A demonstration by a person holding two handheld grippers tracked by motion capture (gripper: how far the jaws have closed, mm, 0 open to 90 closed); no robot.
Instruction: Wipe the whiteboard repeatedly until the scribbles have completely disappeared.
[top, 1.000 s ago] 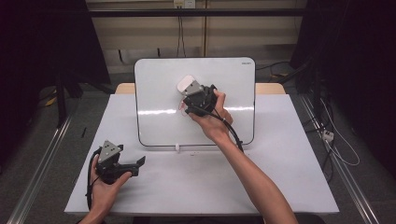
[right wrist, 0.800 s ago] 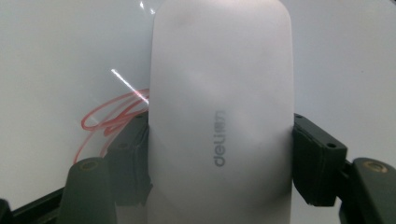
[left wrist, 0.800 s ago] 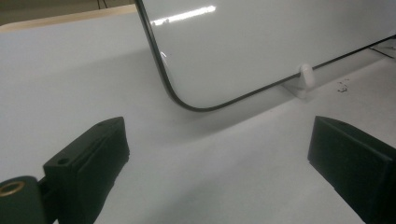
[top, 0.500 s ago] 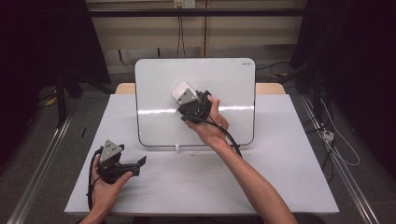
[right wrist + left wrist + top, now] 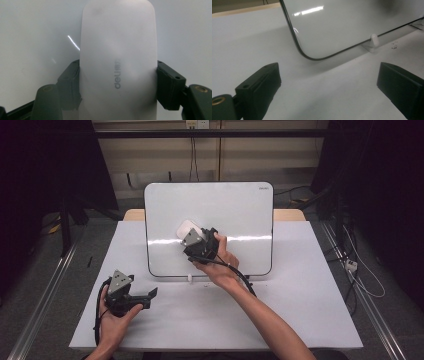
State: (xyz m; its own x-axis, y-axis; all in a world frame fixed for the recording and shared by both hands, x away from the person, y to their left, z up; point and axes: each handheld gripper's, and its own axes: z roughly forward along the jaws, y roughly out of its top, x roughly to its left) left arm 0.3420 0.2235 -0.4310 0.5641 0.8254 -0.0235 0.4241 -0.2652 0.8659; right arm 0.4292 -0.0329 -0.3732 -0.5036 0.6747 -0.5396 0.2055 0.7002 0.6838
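Note:
A whiteboard (image 5: 235,210) with a dark rim stands tilted on the white table (image 5: 300,310). My right gripper (image 5: 192,239) is shut on a white board eraser (image 5: 186,228), which lies against the board's left middle. In the right gripper view the eraser (image 5: 118,60) sits between the two black jaws, its grey printed logo facing the camera, with the board (image 5: 32,32) right behind it. My left gripper (image 5: 147,296) rests open low on the table's left, nothing between its jaws. The left gripper view looks at the board's lower left corner (image 5: 312,55).
A small white clip (image 5: 190,278) holds the board's bottom edge, and shows as a white peg (image 5: 374,40) in the left gripper view. Metal rails run along both sides of the table. Cables lie on the floor at the right (image 5: 360,275).
My right gripper has carried the eraser leftward and slightly down across the board. The left gripper has stayed where it was.

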